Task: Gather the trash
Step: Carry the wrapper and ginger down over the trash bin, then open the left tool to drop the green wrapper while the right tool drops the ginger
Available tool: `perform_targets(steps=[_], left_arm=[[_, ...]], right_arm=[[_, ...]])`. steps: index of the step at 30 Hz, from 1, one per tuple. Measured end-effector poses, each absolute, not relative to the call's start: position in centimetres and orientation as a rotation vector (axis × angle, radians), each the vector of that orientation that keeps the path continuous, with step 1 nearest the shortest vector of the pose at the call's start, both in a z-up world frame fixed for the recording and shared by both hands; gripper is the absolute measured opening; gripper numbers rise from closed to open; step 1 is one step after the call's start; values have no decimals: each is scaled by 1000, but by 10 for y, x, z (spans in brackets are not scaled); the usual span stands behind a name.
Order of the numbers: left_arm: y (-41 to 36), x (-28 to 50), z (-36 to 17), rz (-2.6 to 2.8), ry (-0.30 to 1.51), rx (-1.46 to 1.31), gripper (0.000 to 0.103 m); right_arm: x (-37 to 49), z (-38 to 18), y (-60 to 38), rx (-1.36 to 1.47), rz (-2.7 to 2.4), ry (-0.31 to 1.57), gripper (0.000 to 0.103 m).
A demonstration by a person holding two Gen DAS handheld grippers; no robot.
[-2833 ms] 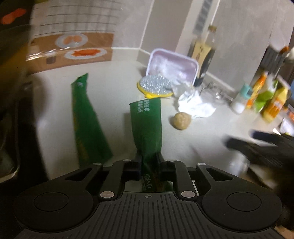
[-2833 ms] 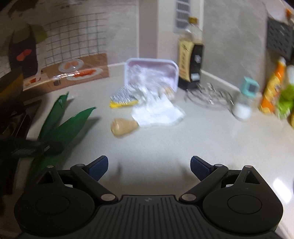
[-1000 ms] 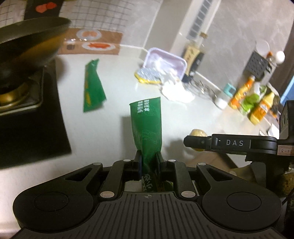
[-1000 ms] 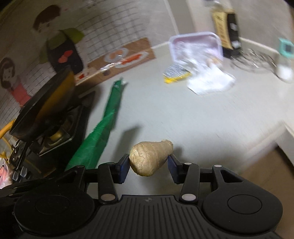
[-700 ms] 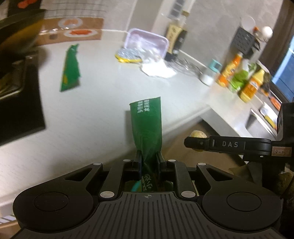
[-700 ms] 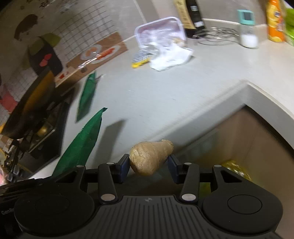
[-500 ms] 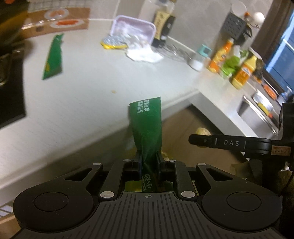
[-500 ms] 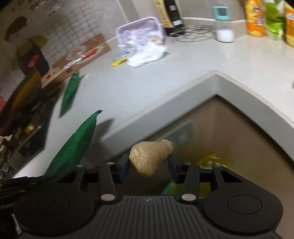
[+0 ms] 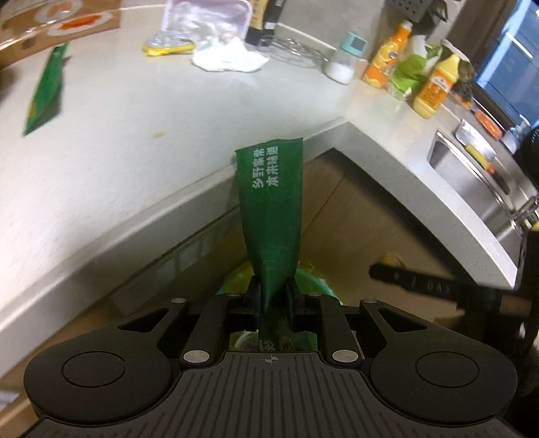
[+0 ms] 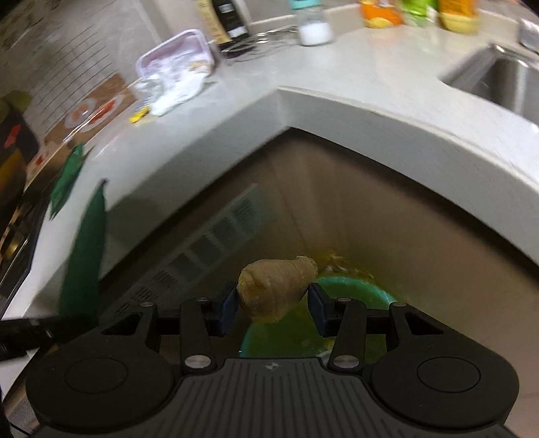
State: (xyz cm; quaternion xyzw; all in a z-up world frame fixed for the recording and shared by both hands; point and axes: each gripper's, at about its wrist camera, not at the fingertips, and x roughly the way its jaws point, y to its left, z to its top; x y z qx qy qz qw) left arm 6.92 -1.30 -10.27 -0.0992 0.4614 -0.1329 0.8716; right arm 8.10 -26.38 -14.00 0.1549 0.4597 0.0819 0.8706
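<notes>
My left gripper (image 9: pixel 273 296) is shut on a green wrapper (image 9: pixel 269 202) with white print, held upright beyond the counter edge. My right gripper (image 10: pixel 273 305) is shut on a tan piece of ginger (image 10: pixel 274 286). Both hang over a teal-rimmed bin (image 10: pixel 357 284) with a yellow-green liner on the floor below; it also shows in the left wrist view (image 9: pixel 310 274). The right gripper's arm (image 9: pixel 421 284) shows at the right of the left wrist view. A second green wrapper (image 9: pixel 45 91) lies on the counter (image 9: pixel 118 134).
On the counter are a crumpled white paper (image 9: pixel 229 59), a yellow-and-silver scouring pad (image 9: pixel 168 43), a pink tray (image 9: pixel 205 17), a dark bottle (image 9: pixel 269 17), a salt jar (image 9: pixel 345 59) and sauce bottles (image 9: pixel 434 86). A steel sink (image 9: pixel 471 175) is at the right. Brown cabinet fronts stand below the counter.
Both grippers have moved off the counter and down toward the floor with their loads. The bin has come into view beneath them.
</notes>
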Motion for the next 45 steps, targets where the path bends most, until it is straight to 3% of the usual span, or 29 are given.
perform_targets(steps=[7,14,20,25,30,34,38,40,42,45], left_arm=[[-59,134,-180,-393,1233,-298,17],[-134,168,-250,-415,1110,-47,17],[-156,178,-357,-364,1174,-4,18],[-138,185,-425,-311,1307,-169,23],[-111,186,-406,-302,1229,-215,23],[-87,171,-358,-332,1187,-272,23],[-63,140,-312,-329,1159,-358,23],[-48,122,-293,-330,1142,-383,23],[-36,108,-281,-326,1134,-393,23],[-24,94,-268,-306,1119,-416,23]], right_arm=[[57,-168,-299,376,28,996,45],[28,-189,-331,400,-161,1047,45],[16,-215,-342,369,-264,1095,45],[16,-222,-338,317,-275,1105,45],[28,-224,-320,235,-214,1116,44],[50,-230,-298,209,-124,1143,35],[72,-239,-272,193,0,1169,34],[81,-245,-260,175,48,1207,36],[91,-255,-247,168,87,1260,46],[89,-255,-240,165,112,1277,48]])
